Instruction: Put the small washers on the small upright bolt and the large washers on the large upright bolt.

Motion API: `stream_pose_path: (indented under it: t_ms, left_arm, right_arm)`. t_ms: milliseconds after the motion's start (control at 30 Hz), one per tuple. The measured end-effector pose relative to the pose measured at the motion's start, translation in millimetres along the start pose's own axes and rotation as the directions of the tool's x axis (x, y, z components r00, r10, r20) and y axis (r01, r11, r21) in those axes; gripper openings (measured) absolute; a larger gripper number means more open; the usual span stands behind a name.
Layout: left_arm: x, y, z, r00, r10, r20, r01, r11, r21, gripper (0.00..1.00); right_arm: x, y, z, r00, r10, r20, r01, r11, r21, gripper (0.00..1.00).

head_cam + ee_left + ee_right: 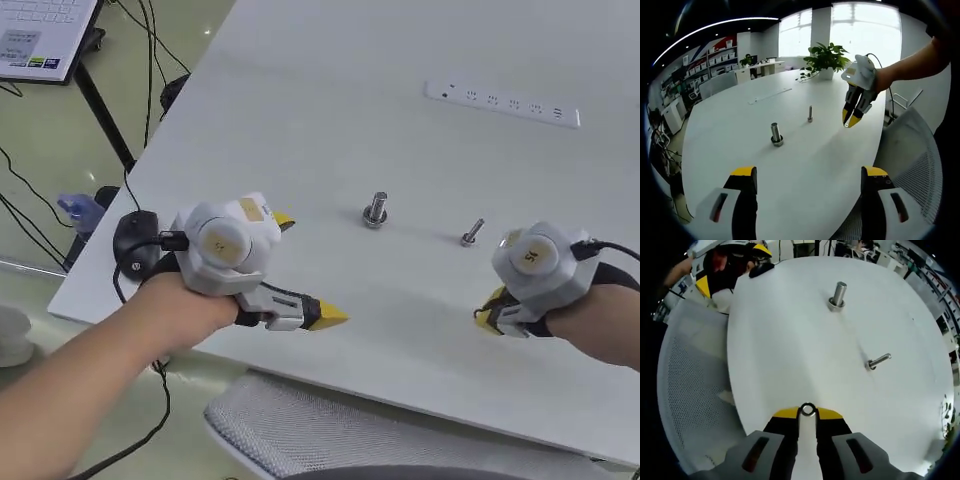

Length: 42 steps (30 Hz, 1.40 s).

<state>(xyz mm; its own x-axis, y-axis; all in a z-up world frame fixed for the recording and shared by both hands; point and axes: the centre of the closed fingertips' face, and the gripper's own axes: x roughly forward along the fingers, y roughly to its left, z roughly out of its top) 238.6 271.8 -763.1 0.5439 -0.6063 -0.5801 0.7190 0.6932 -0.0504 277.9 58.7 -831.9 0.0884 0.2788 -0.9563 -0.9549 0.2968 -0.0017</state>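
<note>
Right gripper (808, 416) jaws pinch washer (813, 408), seemingly flat-on; left gripper (809, 172) jaws spread, empty; large bolt (375, 210), small bolt (472, 232) upright

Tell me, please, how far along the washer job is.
Done: nothing clearly; the large upright steel bolt and the small upright steel bolt both show bare shanks. In hand: the right gripper is shut on a silver ring-shaped metal washer; the left gripper is open. Left: dropping that washer over its bolt.
</note>
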Motion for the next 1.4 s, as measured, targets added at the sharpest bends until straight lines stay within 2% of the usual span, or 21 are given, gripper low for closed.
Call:
stream_pose_path:
  t_ms: [133,300,500,567,700,967,1033,1400]
  left_arm:
    - [0.7,-1.9,-1.5,1.0,-0.003,0.005,0.003,1.0,-0.012,0.87]
    - [0.4,-3.7,-1.8,0.9999,-0.007,0.01,0.007,1.0,-0.016,0.88]
    - [-0.4,-3.2,-1.7,0.9999,-0.003,0.011,0.003,1.0,-0.024,0.9]
    - [-0.5,-3.0,-1.3,0.9999,-0.002,0.013,0.002,1.0,-0.023,0.91]
    - [-0.2,-4.3,-2.8,0.9999,-0.006,0.008,0.006,1.0,-0.011,0.92]
    - [0.9,-6.0,0.1,0.9997,-0.011,0.022,0.011,1.0,-0.023,0.96]
    - [1.6,-6.4,0.8,0.9996,-0.012,0.024,0.013,1.0,-0.023,0.96]
    - [4.1,-6.0,2.0,0.9994,-0.024,0.025,0.025,0.999,-0.026,0.99]
  right_arm:
    - [-17.0,-15.1,0.6,0.9996,-0.027,0.007,0.027,1.0,0.005,0.13]
    - [-28.5,-32.1,7.1,0.9984,-0.052,0.021,0.052,0.999,0.011,0.13]
    - [-38.5,-52.0,25.5,0.997,-0.065,0.042,0.065,0.998,0.008,0.13]
    - [-40.4,-57.9,34.8,0.996,-0.063,0.064,0.062,0.998,0.022,0.13]
    - [-39.5,-70.7,47.1,0.9954,-0.07,0.065,0.069,0.998,0.011,0.13]
    - [-33.2,-89.9,59.1,0.9963,-0.069,0.051,0.07,0.997,-0.019,0.13]
    - [-27.6,-104.8,61.9,0.9966,-0.067,0.048,0.068,0.998,-0.018,0.13]
    - [-14.6,-103.7,65.6,0.9982,-0.05,0.034,0.051,0.998,-0.037,0.13]
